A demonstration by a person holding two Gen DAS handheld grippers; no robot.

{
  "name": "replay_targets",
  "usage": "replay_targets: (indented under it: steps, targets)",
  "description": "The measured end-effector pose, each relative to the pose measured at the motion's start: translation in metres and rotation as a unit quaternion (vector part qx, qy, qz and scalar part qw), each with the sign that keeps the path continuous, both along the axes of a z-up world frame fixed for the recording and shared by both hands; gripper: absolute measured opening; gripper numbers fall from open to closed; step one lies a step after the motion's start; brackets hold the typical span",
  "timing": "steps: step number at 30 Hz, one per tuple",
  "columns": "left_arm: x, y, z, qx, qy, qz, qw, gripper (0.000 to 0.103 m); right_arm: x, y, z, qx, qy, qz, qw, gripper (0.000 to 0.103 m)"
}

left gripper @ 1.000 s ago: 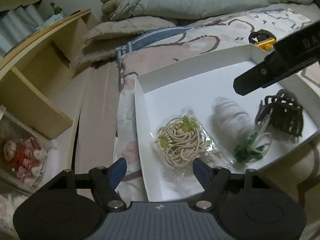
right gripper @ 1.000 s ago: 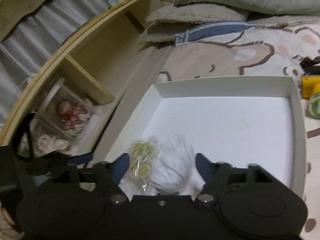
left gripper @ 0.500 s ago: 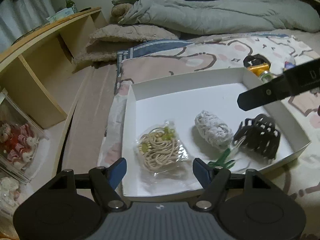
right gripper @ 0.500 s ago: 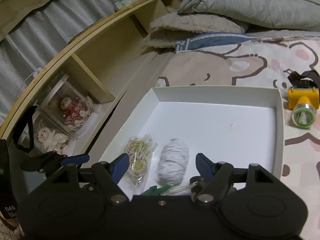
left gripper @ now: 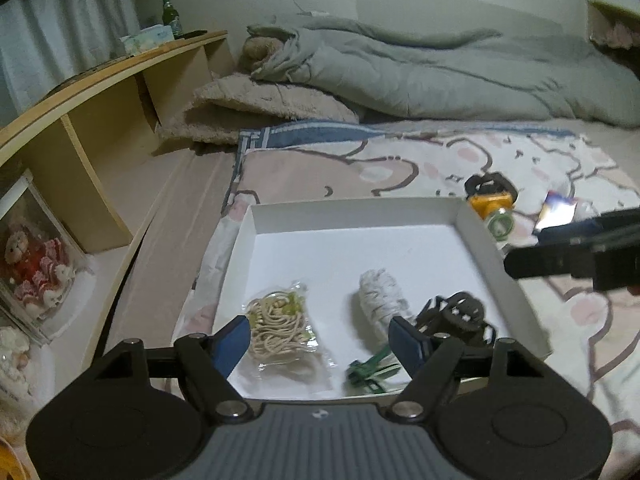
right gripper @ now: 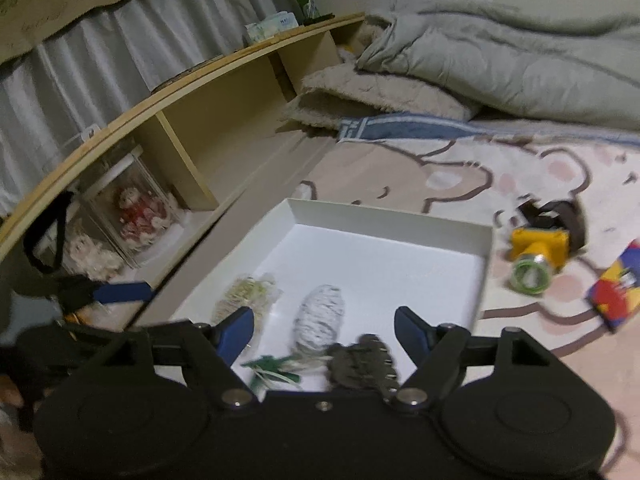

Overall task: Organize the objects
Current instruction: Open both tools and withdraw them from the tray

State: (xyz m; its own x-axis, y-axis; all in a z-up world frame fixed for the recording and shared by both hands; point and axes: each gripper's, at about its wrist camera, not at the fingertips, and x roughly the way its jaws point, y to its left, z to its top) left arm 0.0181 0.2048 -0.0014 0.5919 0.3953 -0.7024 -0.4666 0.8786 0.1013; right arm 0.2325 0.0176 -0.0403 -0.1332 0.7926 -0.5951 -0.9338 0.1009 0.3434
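Both grippers higher now, opening, empty; fuzzy yarn roll in white cardboard tray.

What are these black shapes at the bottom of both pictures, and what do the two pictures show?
They are hand-held claws, one in each of a person's hands, not a robot arm. Each carries a camera looking forward along its two blue-tipped fingers. One picture comes from the left claw, the other from the right claw. Both claws are opening and hold nothing. Below them, on a bed's cartoon blanket, lies a white tray holding a bagged cord bundle, a grey yarn ball, a dark hair clip and a small green item. A yellow headlamp and a colourful packet lie outside the tray.
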Motion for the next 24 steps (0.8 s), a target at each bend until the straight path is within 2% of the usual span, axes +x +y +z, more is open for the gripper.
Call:
replay_targets:
  steps: [7,10,12,18,24]
  targets:
    - [-0.007,-0.027,0.014,-0.011,-0.041,0.024,0.9988,0.087,0.01,-0.033,0.009,0.005,-0.037,-0.021,0.999,0.084]
    - [-0.011,-0.039,0.017,-0.018,-0.058,0.034,0.9975,0.092,0.014,-0.046,0.011,0.006,-0.048,-0.029,0.998,0.089]
    - [-0.015,-0.048,0.019,-0.01,-0.073,0.044,0.9963,0.094,0.016,-0.054,0.012,0.005,-0.058,-0.037,0.998,0.095]
    - [-0.027,-0.067,0.02,-0.023,-0.107,0.072,0.9914,0.103,0.021,-0.076,0.012,0.006,-0.086,-0.051,0.995,0.1]
    - [-0.035,-0.087,0.015,-0.005,-0.116,0.09,0.9892,0.103,0.023,-0.097,0.012,0.009,-0.109,-0.064,0.992,0.103]
